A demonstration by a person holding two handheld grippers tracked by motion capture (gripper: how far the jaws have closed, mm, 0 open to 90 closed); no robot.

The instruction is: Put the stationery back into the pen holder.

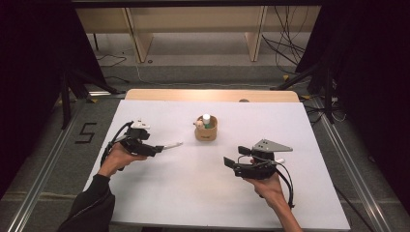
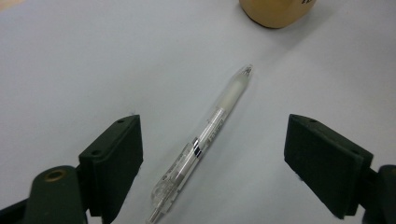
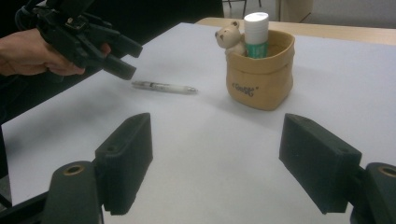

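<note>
A clear pen [image 2: 205, 140] [image 1: 172, 144] [image 3: 163, 87] lies flat on the white table [image 1: 193, 193]. My left gripper [image 2: 212, 161] [image 1: 158, 148] [image 3: 123, 58] hovers over the pen's rear end, jaws wide apart and nothing between them but the pen lying below. A tan pouch-like cup [image 1: 206, 131] [image 3: 260, 74] [image 2: 275, 11] stands mid-table and holds a white-capped tube [image 3: 256, 29] and a small bear figure [image 3: 229, 35]. My right gripper [image 3: 217, 158] [image 1: 231, 163] is open at the right, pointing toward the cup and pen from a distance.
The white sheet covers a wooden table whose far edge [image 1: 212, 94] shows behind the cup. Dark stands and cables [image 1: 285, 43] sit on the floor beyond. A "5" mark [image 1: 85, 133] is on the floor at left.
</note>
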